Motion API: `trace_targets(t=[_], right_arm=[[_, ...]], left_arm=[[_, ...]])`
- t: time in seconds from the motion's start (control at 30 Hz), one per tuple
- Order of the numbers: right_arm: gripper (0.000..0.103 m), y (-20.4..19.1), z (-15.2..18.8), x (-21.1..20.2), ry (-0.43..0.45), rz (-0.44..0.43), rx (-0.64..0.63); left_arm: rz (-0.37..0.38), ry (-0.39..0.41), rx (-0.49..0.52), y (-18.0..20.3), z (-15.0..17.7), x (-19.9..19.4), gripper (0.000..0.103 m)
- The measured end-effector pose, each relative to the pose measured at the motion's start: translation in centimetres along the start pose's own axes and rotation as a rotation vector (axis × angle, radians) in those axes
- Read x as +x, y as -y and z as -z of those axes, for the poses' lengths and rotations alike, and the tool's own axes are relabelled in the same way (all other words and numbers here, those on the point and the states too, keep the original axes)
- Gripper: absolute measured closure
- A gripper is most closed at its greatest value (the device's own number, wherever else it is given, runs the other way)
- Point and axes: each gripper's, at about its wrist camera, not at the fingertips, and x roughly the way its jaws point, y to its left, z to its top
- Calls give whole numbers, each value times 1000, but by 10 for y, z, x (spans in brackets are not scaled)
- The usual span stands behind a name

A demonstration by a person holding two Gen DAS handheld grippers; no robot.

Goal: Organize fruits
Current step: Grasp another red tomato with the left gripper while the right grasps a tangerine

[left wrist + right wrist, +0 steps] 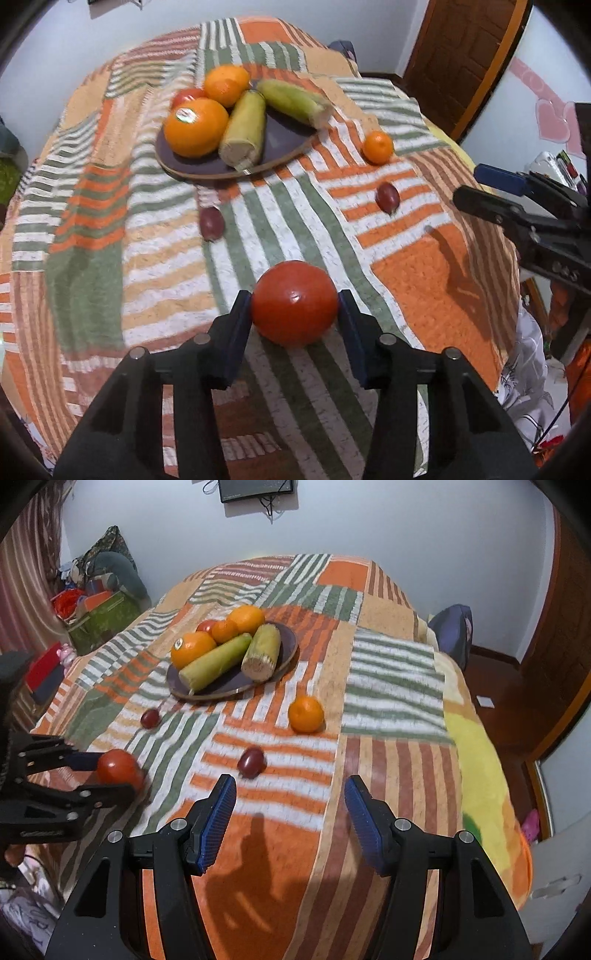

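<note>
- Left gripper (pixel 294 306): my pads bracket the tomato (pixel 294 302) on both flanks and appear to touch it, so I take it as grasped. Whether it is lifted or rests on the blanket (pixel 424 295) I cannot tell.
- Key relation: the plate (pixel 280 142) lies straight ahead of the left gripper, well apart from it, so I judge the coming move to be a forward carry to the plate. The left gripper is the nearer one for this.
- Left purple fruit (pixel 211 221): on the blanket just short of the plate's near rim and left of the carry line; small, dark, possibly a plum.
- Plate contents: a stickered orange (pixel 195 127) at its left, a second orange (pixel 226 84) and a red fruit (pixel 186 96) behind it, two corn cobs (pixel 244 129) with long axes running from the near rim toward the back. Open room on the plate is mainly the bare near-right part.
- Right purple fruit (pixel 252 762): near the plate's right side, just ahead of my right gripper.
- Small orange (pixel 306 713): right of the plate, beyond that fruit.
- Right gripper (pixel 290 823): fingers spread wide, holding nothing, low over the blanket.
- Edges: the blanket falls away toward the floor at the far right, well apart from the plate.
</note>
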Motion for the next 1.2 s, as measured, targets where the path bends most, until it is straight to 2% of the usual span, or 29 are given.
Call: trace_targets(t=[0.17,0.27,0.43,0.5,0.57,0.6,0.9,1.0,1.2], right_arm=[[45,8,-18,20,6,-8,22],[50,12,-25,38,-16,-9,30],[53,18,-32,68,-64,3,25],[58,19,-34,74,-78,-2,20],[70,19,-34,80,-99,-22,14],[72,19,-34,81,-103,-46,19],[75,14,-45,70,-48,-49,-2],[85,9,-56,62,-12,-60,-17],[85,1,-75,60,30,-63,-43]], left_arm=[[2,56,-65,-21,-13,-19,57],[-6,91,-86,-31,-21,-28,57],[-41,130,-129,-50,-34,-33,57],[-47,137,-141,-56,-38,-32,57],[-51,139,-151,-61,-41,-31,57],[-52,139,-155,-63,-42,-29,57],[-40,148,-136,-61,-62,-21,57],[-34,164,-123,-58,-75,-20,57],[-19,192,-94,-50,-102,-15,57]])
